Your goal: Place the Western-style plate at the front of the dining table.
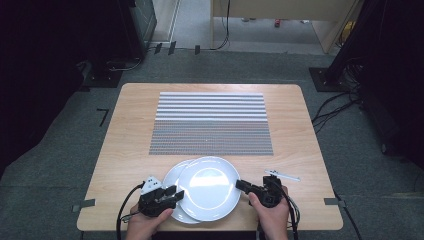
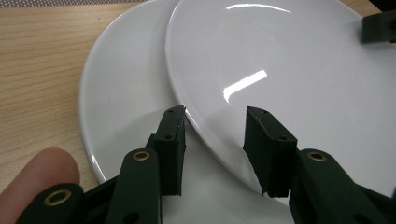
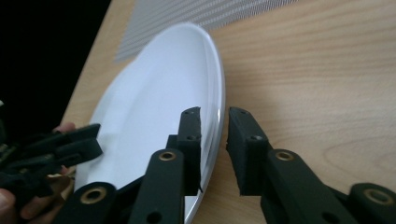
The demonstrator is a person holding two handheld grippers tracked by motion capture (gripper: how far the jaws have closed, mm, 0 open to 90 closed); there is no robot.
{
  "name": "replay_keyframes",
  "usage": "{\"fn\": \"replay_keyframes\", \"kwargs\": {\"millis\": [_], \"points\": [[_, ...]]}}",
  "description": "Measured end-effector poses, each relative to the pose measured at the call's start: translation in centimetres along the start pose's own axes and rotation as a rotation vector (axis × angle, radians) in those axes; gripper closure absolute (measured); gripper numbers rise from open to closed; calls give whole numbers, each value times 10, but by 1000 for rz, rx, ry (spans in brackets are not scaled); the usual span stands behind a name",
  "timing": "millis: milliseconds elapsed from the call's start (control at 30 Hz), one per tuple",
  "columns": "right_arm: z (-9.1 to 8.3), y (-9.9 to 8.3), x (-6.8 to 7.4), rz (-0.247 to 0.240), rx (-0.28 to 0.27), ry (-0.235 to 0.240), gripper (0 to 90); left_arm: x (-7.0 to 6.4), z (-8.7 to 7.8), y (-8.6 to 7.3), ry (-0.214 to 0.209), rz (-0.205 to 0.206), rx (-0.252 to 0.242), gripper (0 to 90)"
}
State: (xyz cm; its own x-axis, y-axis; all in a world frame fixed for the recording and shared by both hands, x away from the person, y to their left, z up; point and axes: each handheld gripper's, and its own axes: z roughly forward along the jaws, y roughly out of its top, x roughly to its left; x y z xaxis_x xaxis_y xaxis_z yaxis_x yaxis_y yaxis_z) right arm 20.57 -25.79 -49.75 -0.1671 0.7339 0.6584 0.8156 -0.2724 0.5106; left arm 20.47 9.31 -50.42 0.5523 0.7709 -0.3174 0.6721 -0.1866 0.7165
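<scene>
Two white plates sat at the near edge of the table [image 1: 130, 130], the top plate [image 1: 210, 185] half over the bottom plate [image 1: 170, 180]. The left gripper [image 2: 215, 140] was wide open around the top plate's rim. The right gripper [image 3: 214, 140] was nearly closed around its other rim.

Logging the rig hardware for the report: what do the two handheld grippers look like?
Both the left gripper and the right gripper are black, with two flat rectangular fingers on linked arms with brass-coloured pivot rivets. The left carries a grey three-cornered plate on top. A black cable trails from each. No sleeves are visible.
</scene>
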Motion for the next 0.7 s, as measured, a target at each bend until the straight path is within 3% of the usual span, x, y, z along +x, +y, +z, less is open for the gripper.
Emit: {"fn": "replay_keyframes", "kwargs": {"millis": [133,300,567,700], "points": [[4,-3,2,14,-8,-11,814,0,0,0,-1,2,0,585],[2,0,-5,89,-3,47,847,-1,1,0,1,13,0,579],[-4,5,-9,118,-26,72,871,-3,2,0,9,23,2,592],[-11,8,-15,147,-44,83,870,-1,3,1,-11,-6,-2,564]]}}
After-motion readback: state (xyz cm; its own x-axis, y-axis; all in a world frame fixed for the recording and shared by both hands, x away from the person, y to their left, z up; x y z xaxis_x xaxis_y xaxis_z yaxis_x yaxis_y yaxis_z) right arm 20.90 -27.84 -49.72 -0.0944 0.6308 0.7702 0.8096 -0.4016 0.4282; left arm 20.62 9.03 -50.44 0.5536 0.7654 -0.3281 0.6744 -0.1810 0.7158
